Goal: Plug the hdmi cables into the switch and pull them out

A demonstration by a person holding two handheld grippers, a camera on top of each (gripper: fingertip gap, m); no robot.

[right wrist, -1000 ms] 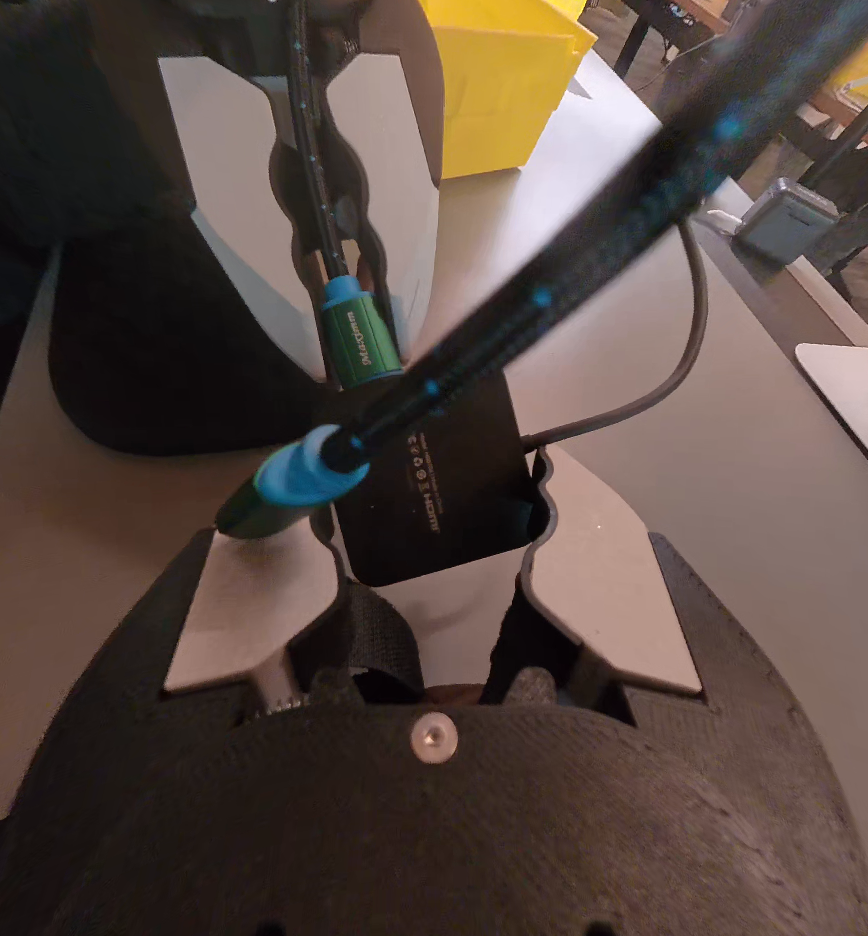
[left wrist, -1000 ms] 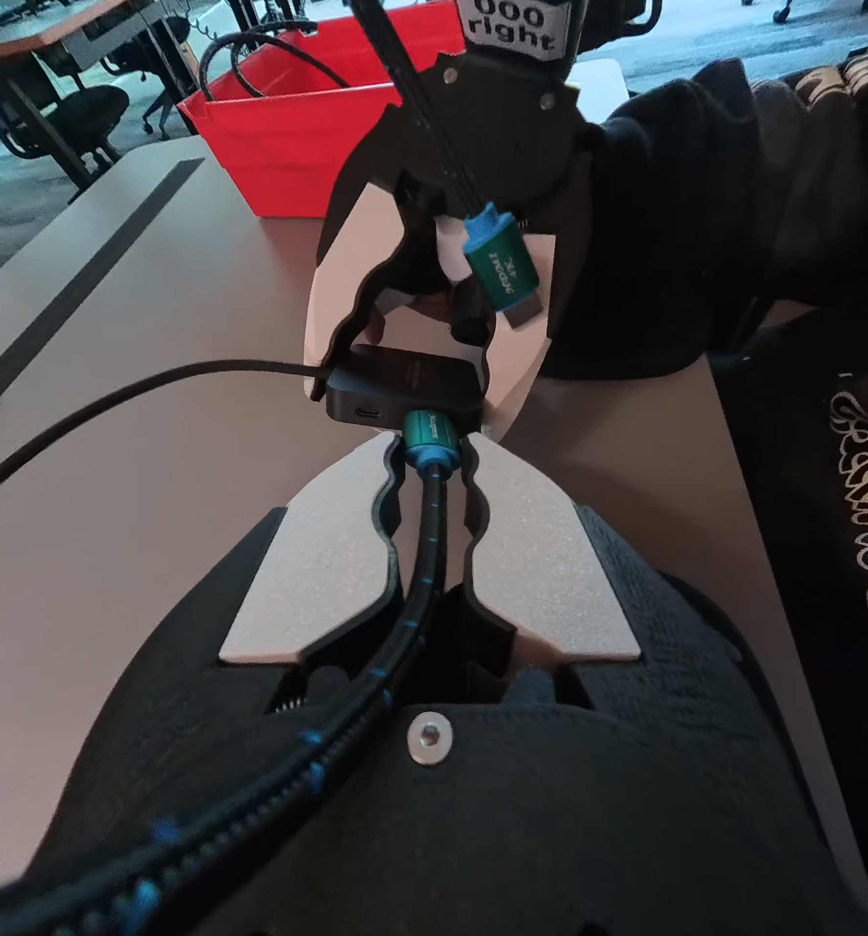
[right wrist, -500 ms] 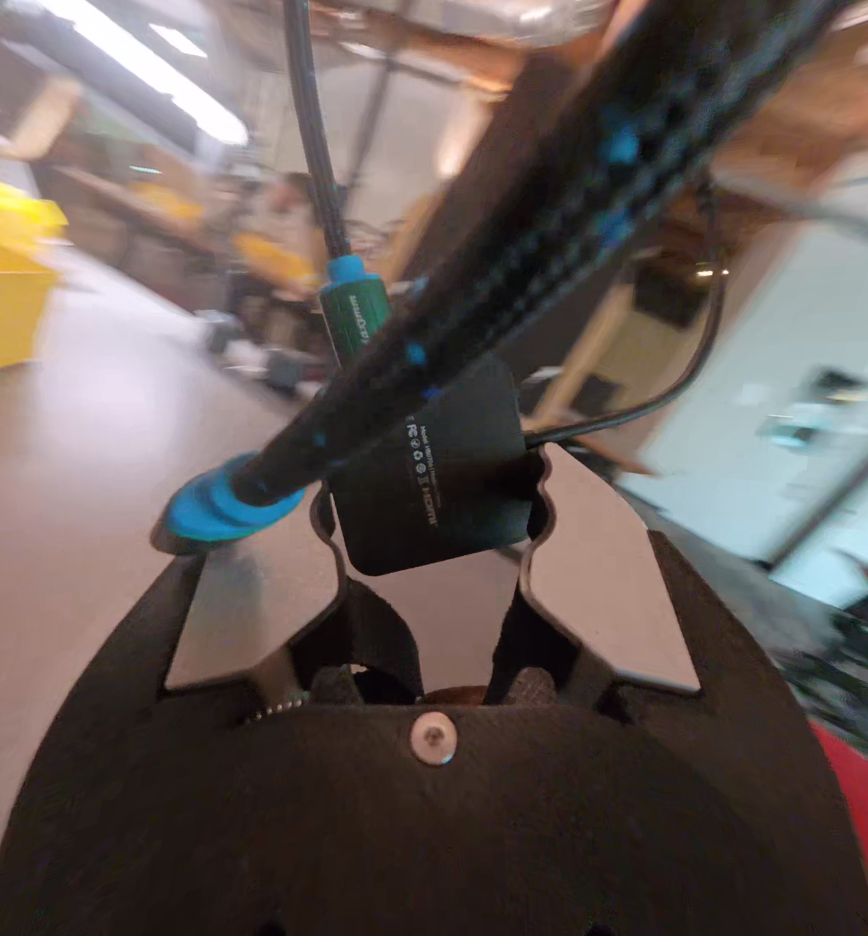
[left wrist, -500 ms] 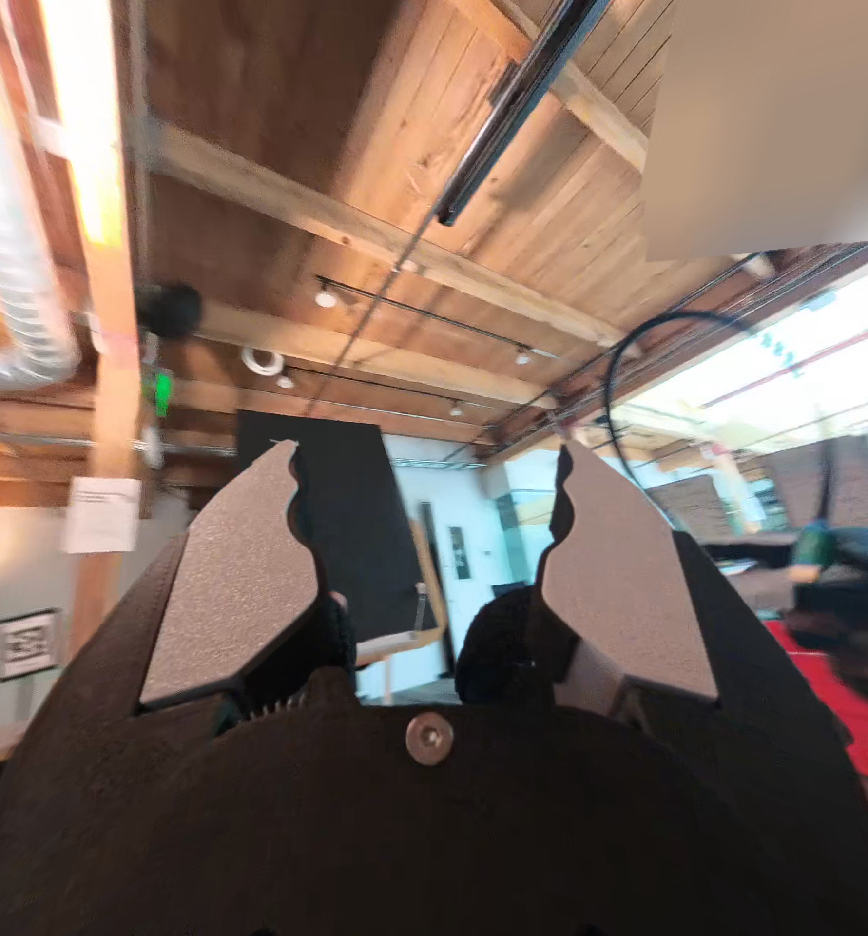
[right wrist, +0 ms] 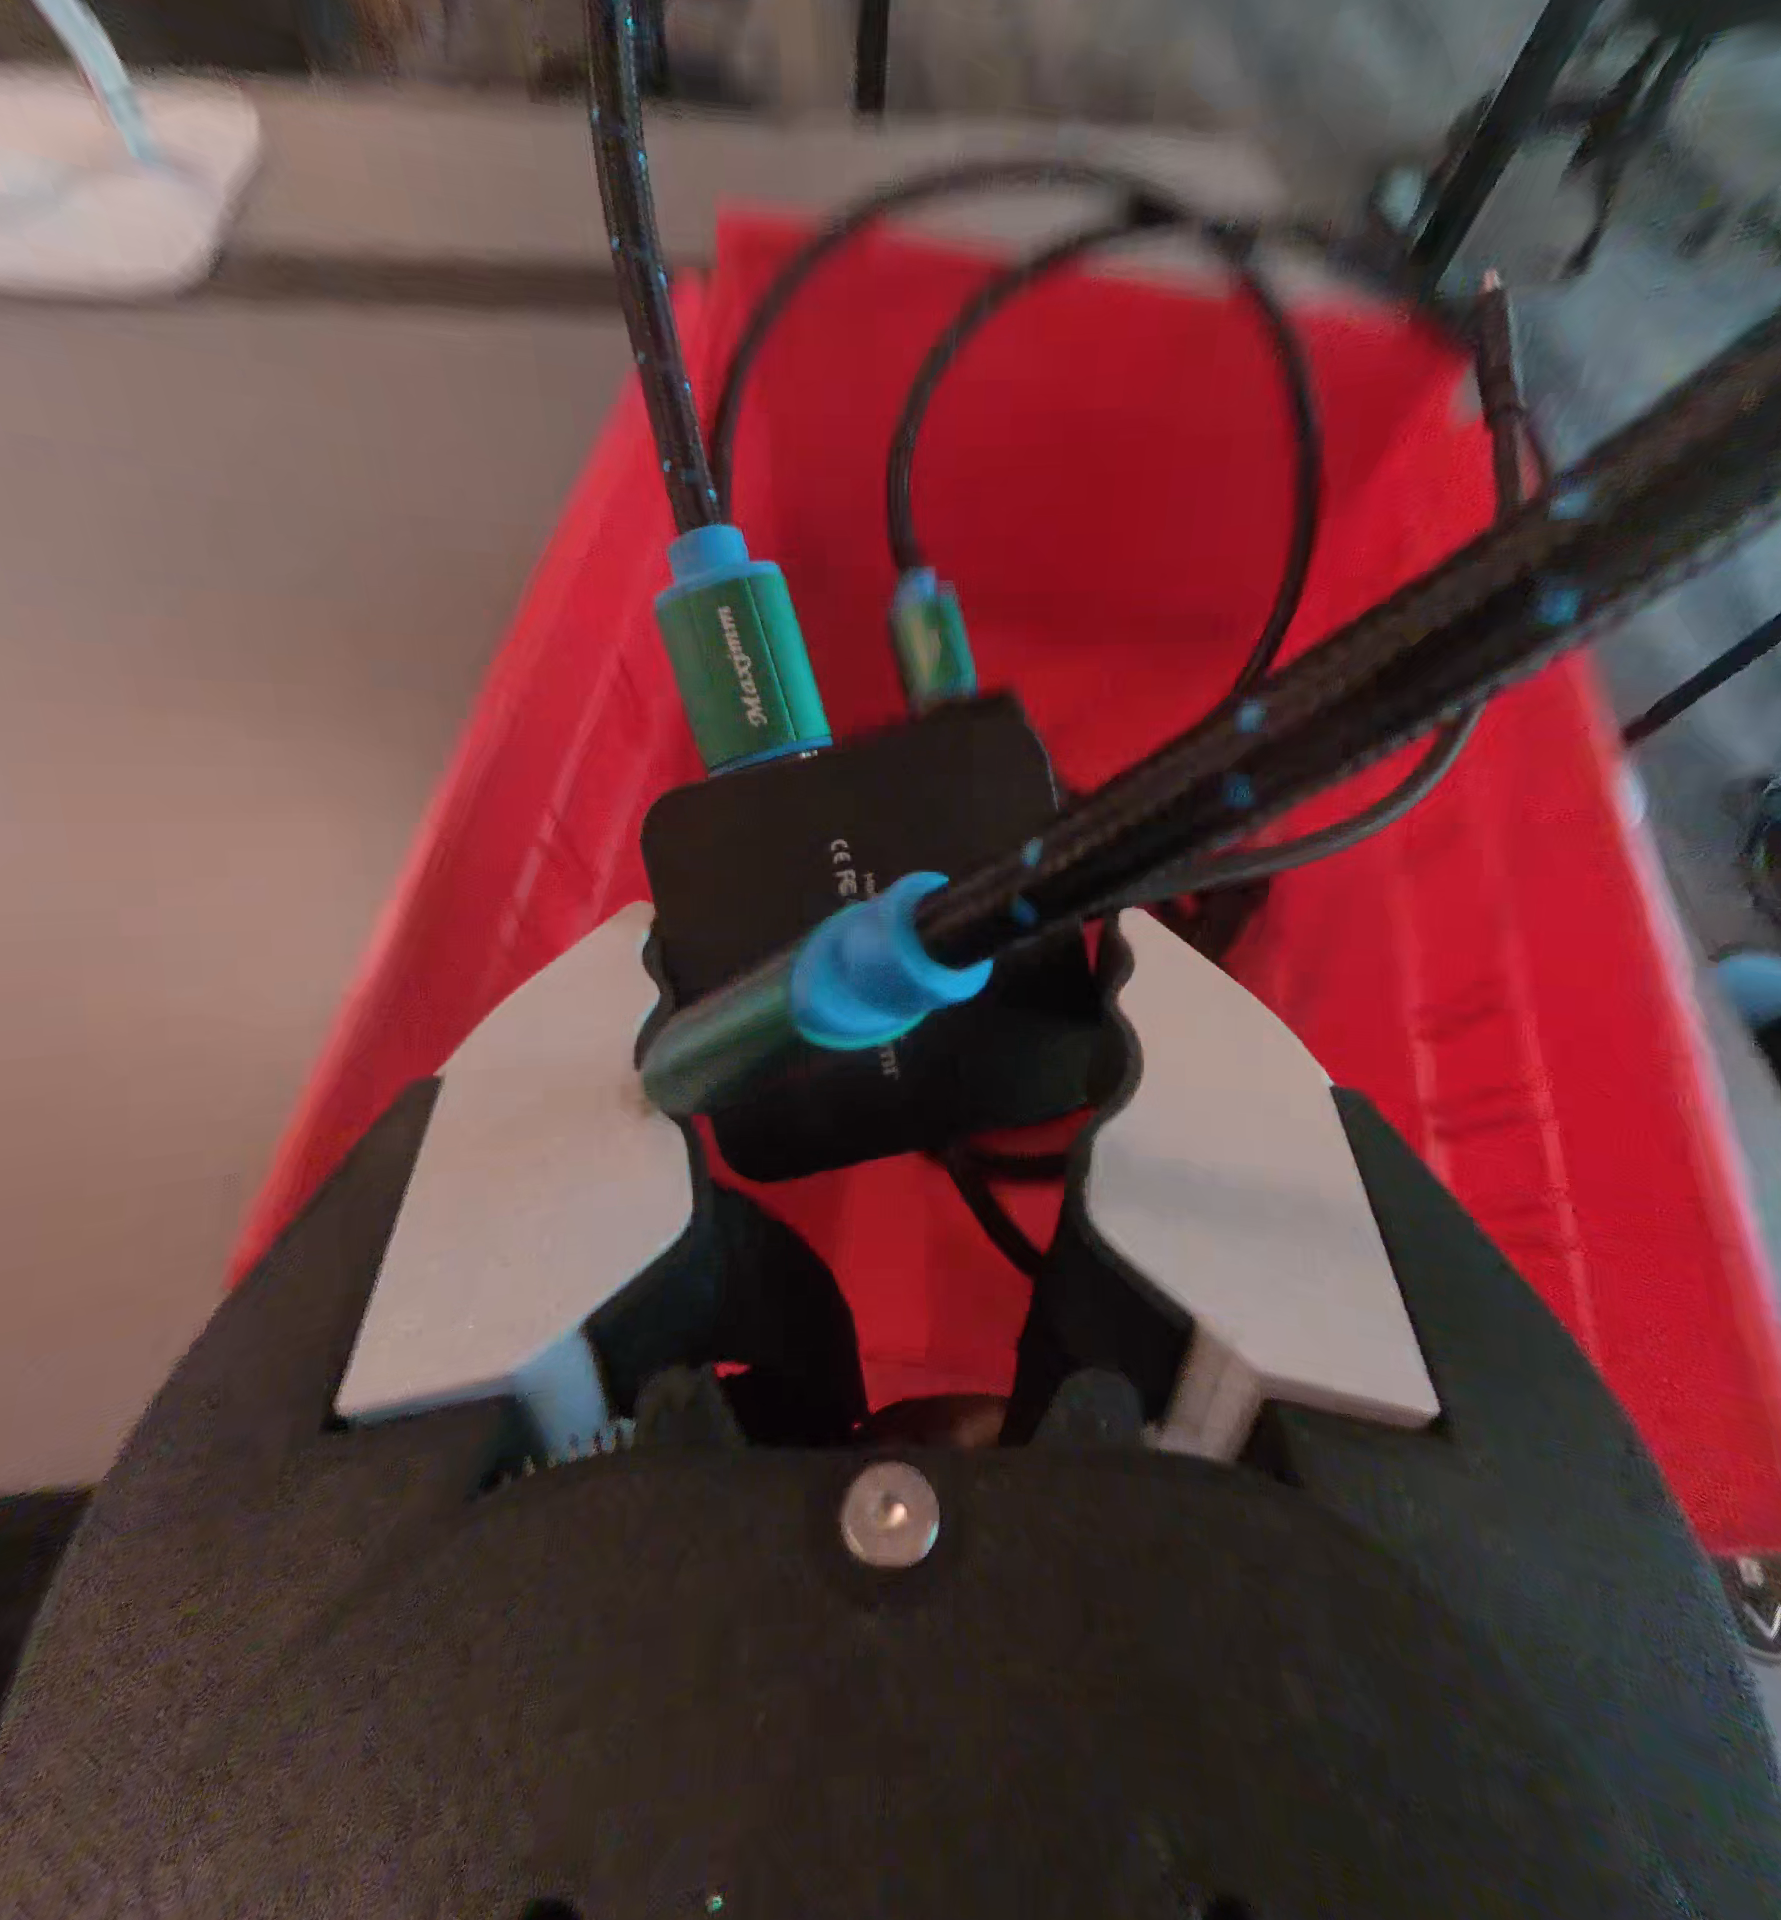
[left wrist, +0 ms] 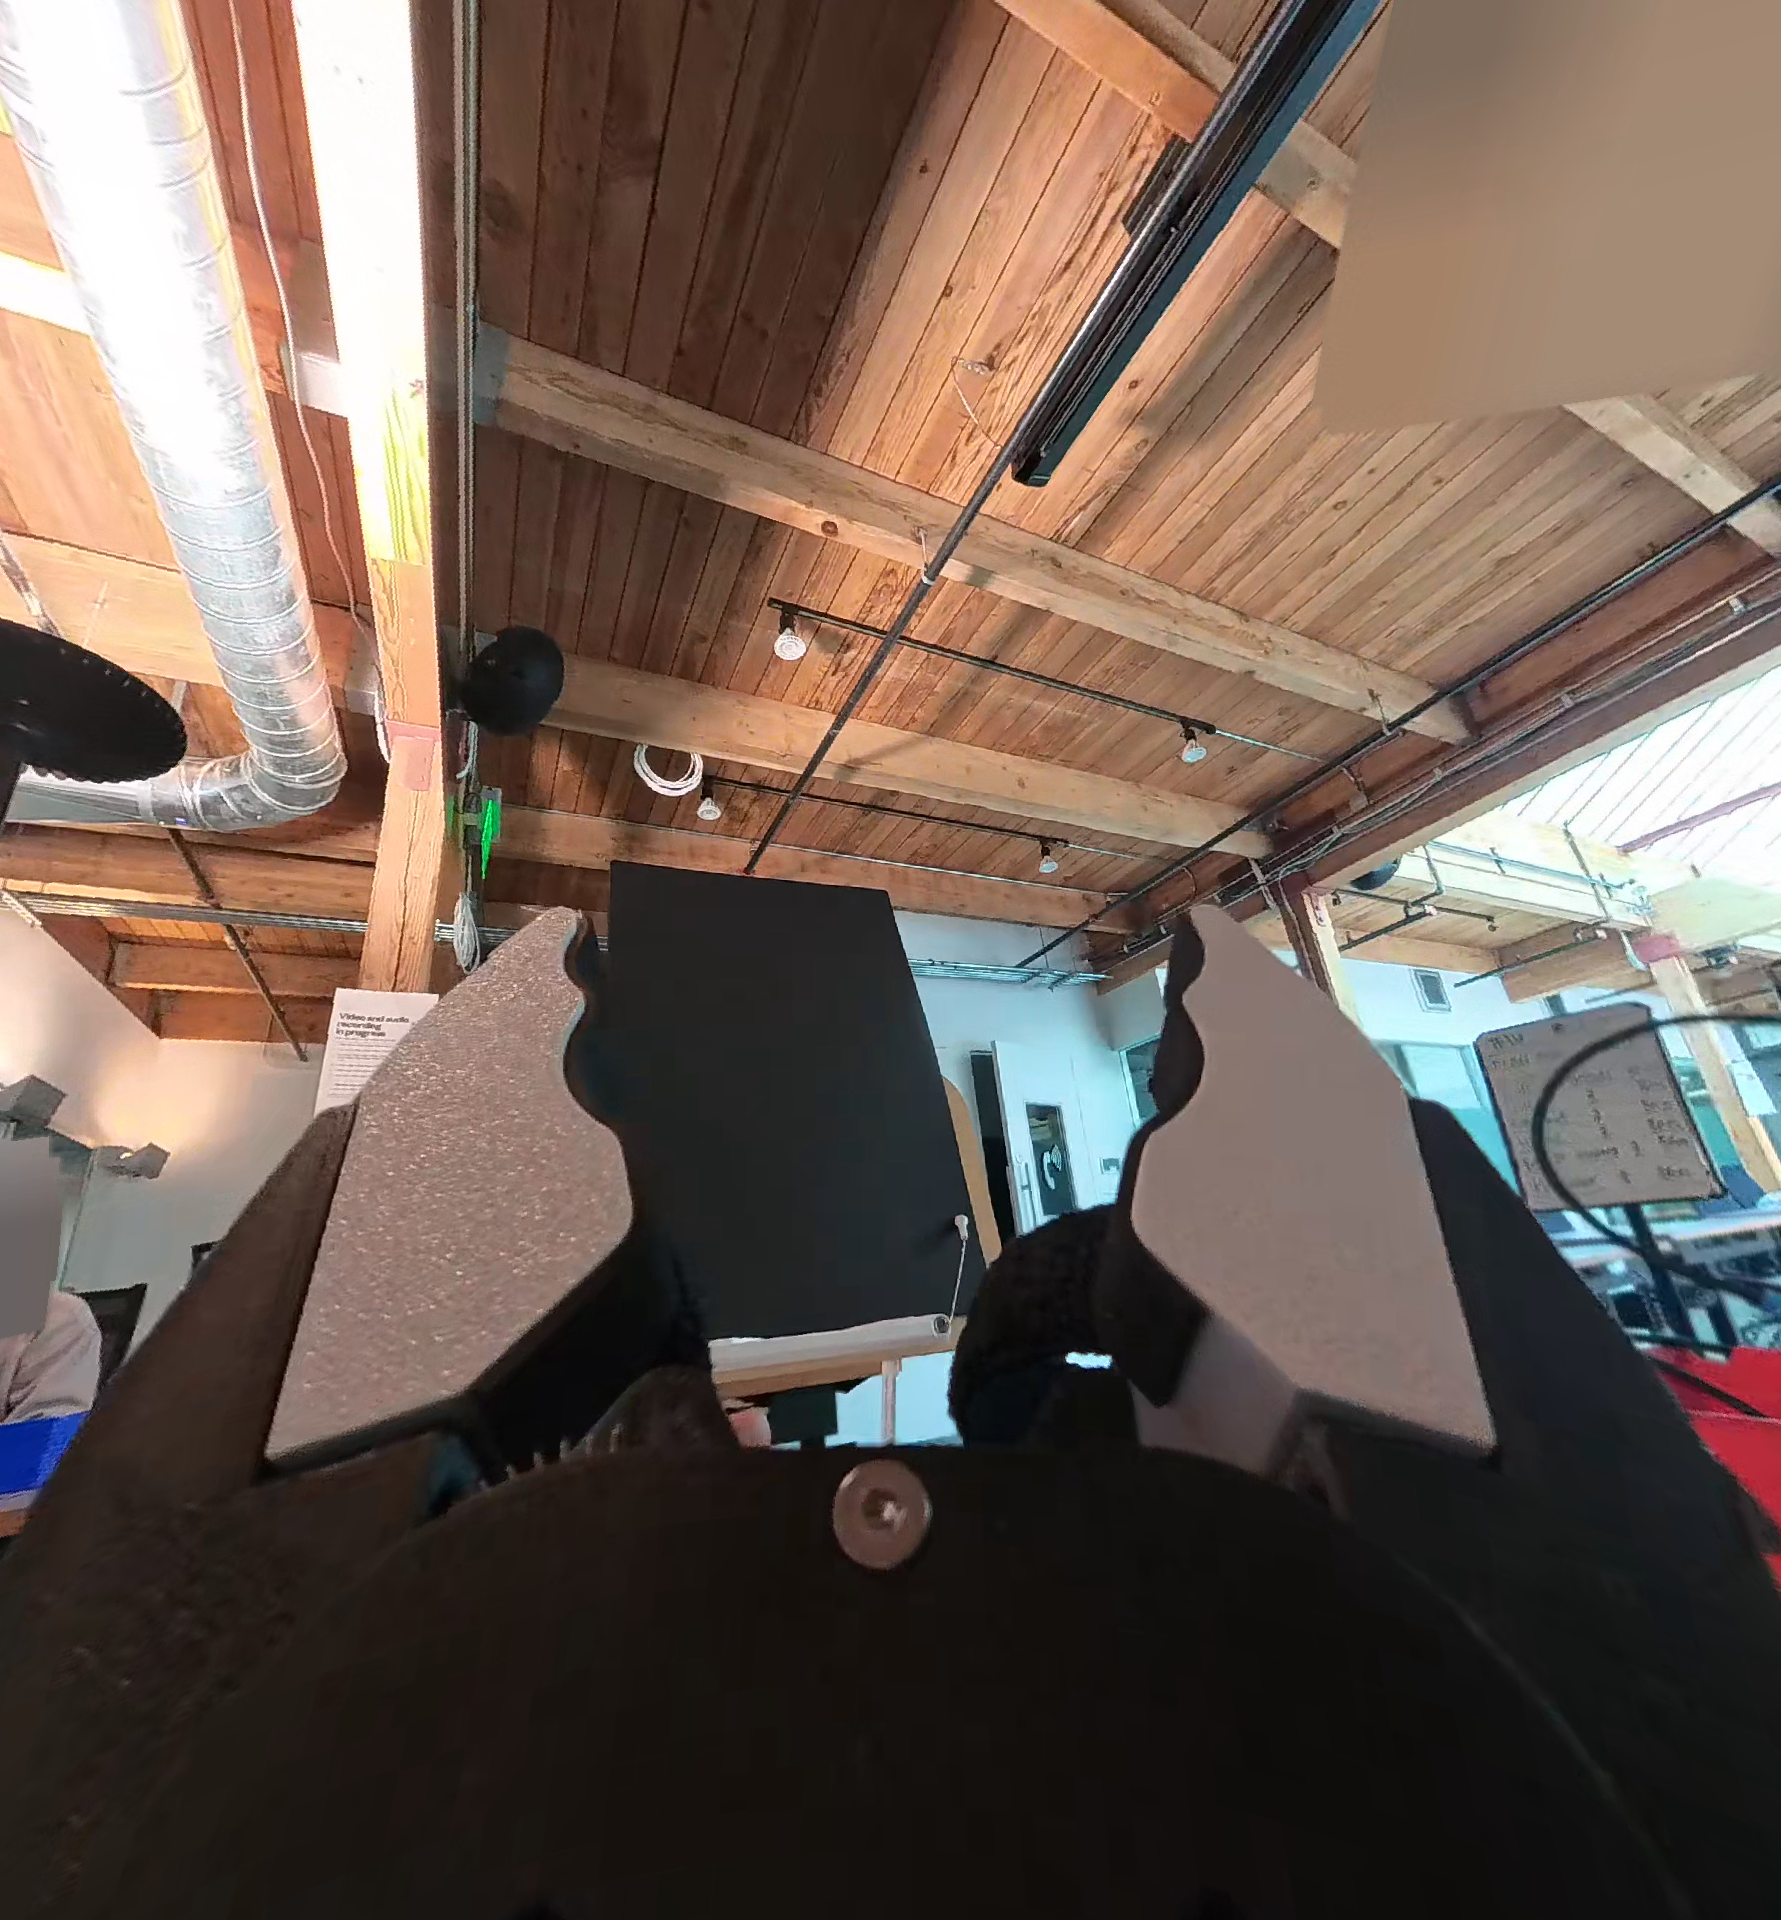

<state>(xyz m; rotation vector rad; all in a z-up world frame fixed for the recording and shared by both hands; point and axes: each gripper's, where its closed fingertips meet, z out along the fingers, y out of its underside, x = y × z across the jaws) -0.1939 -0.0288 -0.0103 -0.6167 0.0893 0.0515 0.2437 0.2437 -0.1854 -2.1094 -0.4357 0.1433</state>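
left gripper (left wrist: 870, 1049): jaws wide apart, empty, aimed up at wooden ceiling (left wrist: 865, 416); no switch or plug near, only red bin (left wrist: 1779, 1455) at lower right edge.

right gripper (right wrist: 881, 987): jaws closed on switch (right wrist: 865, 821) at frame centre, above red bin (right wrist: 1125, 468). green plug (right wrist: 746, 665) seated in switch far edge, long axis running up frame, away from jaws. second plug (right wrist: 813, 997) loose, slanting across switch from upper right toward lower left. third, smaller plug (right wrist: 933, 644) just right of seated one, seating unclear.

judgement: left gripper far off, must descend to reach seated plug.
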